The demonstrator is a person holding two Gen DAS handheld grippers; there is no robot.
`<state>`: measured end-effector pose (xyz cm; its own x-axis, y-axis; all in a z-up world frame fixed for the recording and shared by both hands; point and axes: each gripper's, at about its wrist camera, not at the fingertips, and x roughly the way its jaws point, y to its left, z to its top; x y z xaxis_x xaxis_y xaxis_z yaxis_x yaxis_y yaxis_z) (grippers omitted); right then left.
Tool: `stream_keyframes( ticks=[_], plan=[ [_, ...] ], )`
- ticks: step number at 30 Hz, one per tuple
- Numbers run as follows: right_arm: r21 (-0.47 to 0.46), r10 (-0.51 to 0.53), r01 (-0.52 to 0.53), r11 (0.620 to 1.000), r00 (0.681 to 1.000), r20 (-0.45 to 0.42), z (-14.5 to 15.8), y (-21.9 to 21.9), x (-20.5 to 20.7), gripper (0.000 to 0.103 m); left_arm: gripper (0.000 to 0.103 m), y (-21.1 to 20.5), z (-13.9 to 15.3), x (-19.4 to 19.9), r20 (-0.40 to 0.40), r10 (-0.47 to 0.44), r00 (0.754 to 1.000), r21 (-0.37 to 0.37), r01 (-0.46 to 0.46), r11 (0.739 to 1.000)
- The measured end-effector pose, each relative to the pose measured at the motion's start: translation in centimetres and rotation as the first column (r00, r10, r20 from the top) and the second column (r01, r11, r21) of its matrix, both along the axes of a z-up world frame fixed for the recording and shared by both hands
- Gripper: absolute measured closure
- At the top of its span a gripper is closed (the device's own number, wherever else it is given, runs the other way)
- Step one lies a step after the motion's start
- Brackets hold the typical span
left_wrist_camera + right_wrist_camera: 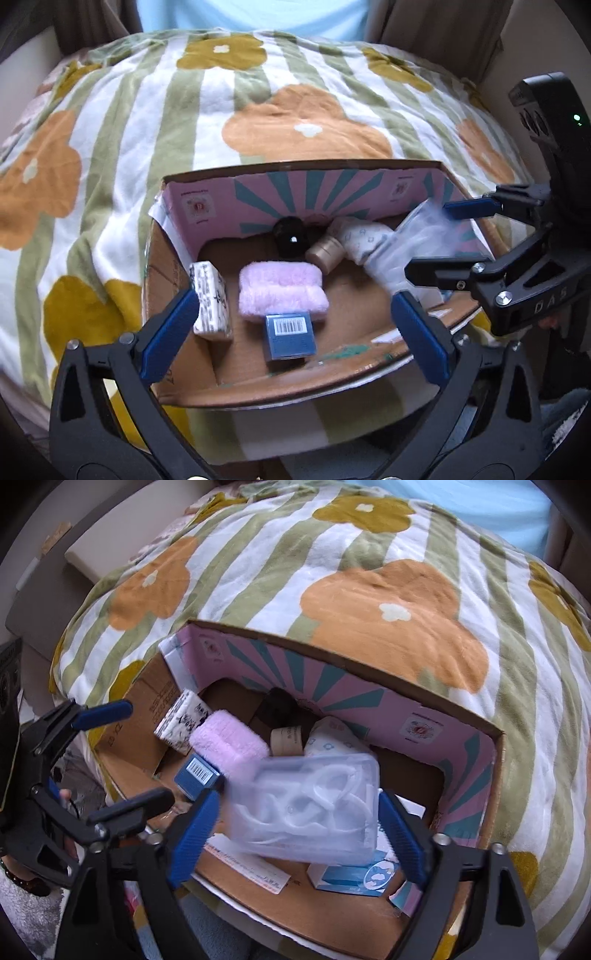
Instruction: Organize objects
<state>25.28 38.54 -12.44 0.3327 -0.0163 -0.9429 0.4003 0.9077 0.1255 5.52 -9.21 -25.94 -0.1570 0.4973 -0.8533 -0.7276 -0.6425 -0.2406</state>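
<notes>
An open cardboard box (354, 384) (495, 738) with a pink inner wall lies on a flowered blanket. Inside are a pink fluffy pouch (282, 290) (231, 744), a blue barcoded box (290, 336) (197, 773), a black-and-white printed pack (210, 299) (183, 718), a tan round container (327, 253) (286, 740), a black item (291, 236) and a white patterned roll (364, 236) (332, 740). A clear plastic case of white hooks (306, 805) (421, 240), blurred, sits between the open fingers of my right gripper (299, 834) (447, 236). My left gripper (295, 328) (122, 753) is open and empty over the box.
The flowered blanket (258, 110) (369, 590) covers the bed behind the box. A blue-and-white packet (354, 878) and a white label (255, 867) lie at the box's near right. Beige furniture (122, 535) stands at the far left.
</notes>
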Motion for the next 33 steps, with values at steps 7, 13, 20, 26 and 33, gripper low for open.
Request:
stream_keyframes(
  ticks=[7, 13, 20, 26, 33],
  plan=[
    [-0.030, -0.073, 0.073, 0.997, 0.997, -0.006, 0.6, -1.4, -0.8, 0.000, 0.000, -0.7, 1.4, -1.2, 0.027, 0.013, 1.000, -0.009, -0.012, 1.000],
    [-0.030, -0.087, 0.087, 0.996, 0.996, 0.001, 1.3, -1.3, -0.6, 0.000, 0.000, -0.7, 3.6, -2.2, 0.037, 0.038, 0.999, -0.002, -0.038, 0.999],
    [-0.034, -0.141, 0.141, 0.989, 0.990, 0.017, 3.2, -1.3, -0.7, 0.000, 0.000, -1.3, 6.3, -2.8, 0.021, 0.050, 0.999, 0.008, -0.050, 0.999],
    [-0.070, -0.267, 0.267, 0.961, 0.964, 0.008, 6.9, -1.9, -1.3, 0.000, 0.000, 0.2, 8.5, -3.8, 0.023, 0.085, 0.996, -0.004, -0.084, 0.996],
    [-0.150, -0.379, 0.384, 0.911, 0.923, 0.065, 12.7, -2.6, -1.8, 0.000, 0.000, 0.5, 13.5, -6.3, 0.030, 0.128, 0.991, 0.038, -0.129, 0.991]
  ],
)
